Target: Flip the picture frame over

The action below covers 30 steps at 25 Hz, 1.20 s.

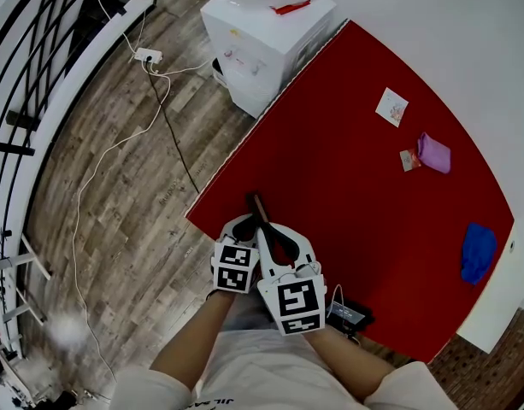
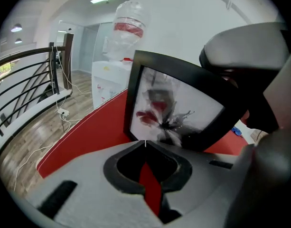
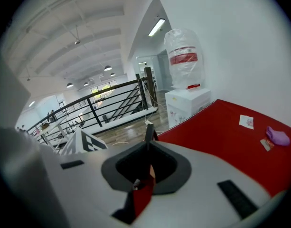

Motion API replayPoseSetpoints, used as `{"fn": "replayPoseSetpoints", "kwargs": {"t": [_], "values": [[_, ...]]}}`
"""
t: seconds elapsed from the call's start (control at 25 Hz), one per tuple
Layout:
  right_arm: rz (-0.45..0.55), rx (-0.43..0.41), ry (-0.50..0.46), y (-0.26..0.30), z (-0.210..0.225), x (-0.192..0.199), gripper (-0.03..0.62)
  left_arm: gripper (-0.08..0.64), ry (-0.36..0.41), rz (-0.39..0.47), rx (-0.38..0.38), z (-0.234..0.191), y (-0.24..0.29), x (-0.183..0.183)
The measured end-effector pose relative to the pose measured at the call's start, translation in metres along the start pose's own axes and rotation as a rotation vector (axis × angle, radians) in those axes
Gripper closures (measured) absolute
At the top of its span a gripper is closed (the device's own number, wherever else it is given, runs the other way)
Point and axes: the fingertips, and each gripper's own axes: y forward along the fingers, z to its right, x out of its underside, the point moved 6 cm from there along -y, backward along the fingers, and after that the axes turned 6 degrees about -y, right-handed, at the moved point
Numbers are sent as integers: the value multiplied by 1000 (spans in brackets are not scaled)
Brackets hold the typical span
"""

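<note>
Two grippers meet at the near left corner of the red desk [image 1: 356, 186]. The right gripper [image 1: 277, 233] is clenched on the picture frame [image 3: 148, 131], which shows edge-on between its jaws as a thin dark strip. The left gripper [image 1: 249, 224] has its jaws pressed together on nothing, tips just under the frame's lower edge. The frame stands upright: black moulding round a white print of a blurred red and black splash. One upper corner is hidden behind the right gripper. Farther off, the water dispenser bottle [image 3: 183, 56] bears a red band, its print unreadable. A small card [image 1: 391, 107], a purple thing [image 1: 433, 153] and a blue cloth [image 1: 478, 252] lie well apart.
</note>
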Motion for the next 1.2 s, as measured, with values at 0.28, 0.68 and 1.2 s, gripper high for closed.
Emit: {"fn": "replayPoseSetpoints", "kwargs": {"t": [0.28, 0.68, 1.2], "values": [[6, -47, 8, 3, -3, 0, 578, 555, -3, 27, 27, -1, -7, -4], [40, -119, 76, 1, 12, 8, 578, 555, 38, 37, -2, -7, -16, -11], [39, -114, 72, 1, 19, 7, 578, 530, -69, 107, 35, -6, -54, -46]]}}
